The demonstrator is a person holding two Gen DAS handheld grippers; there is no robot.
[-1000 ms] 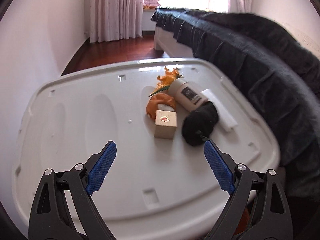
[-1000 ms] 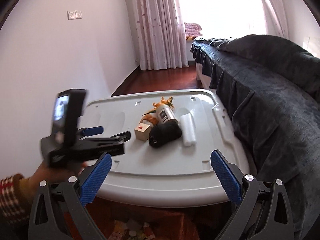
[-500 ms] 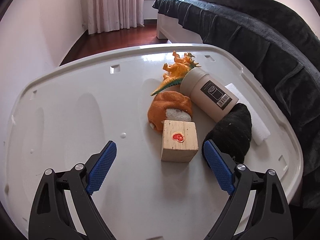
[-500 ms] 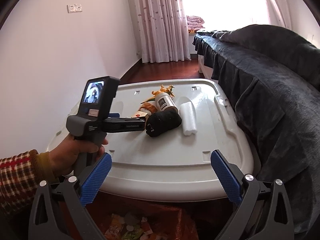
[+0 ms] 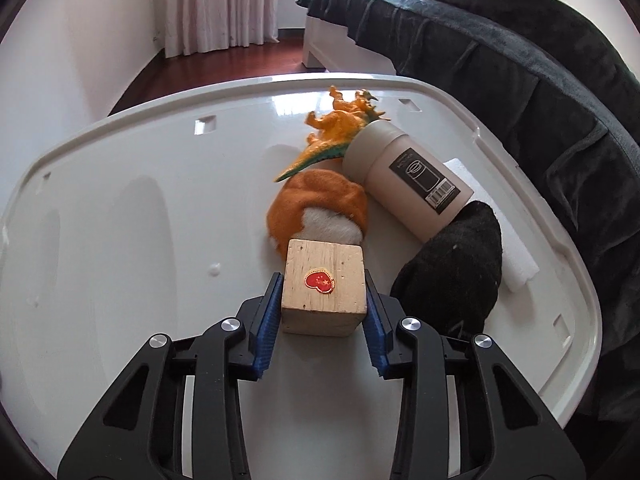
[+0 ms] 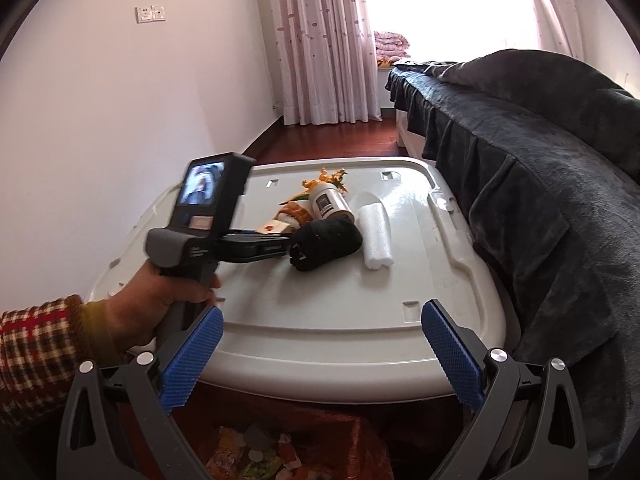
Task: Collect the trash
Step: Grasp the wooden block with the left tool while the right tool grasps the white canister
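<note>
A wooden block with a red heart sticker sits on the white plastic lid. My left gripper is shut on the block, its blue pads against both sides. Behind the block lie an orange-and-white sock, a beige tube, a black sock, an orange toy dinosaur and a white foam piece. My right gripper is open and empty, held back from the lid's near edge. The right wrist view shows the left gripper at the block.
An orange bag with trash sits on the floor below the lid's near edge. A bed with a dark blanket runs along the right. A white wall is on the left.
My left gripper moved forward over the lid and closed on the wooden block. My right gripper stayed open and barely moved.
</note>
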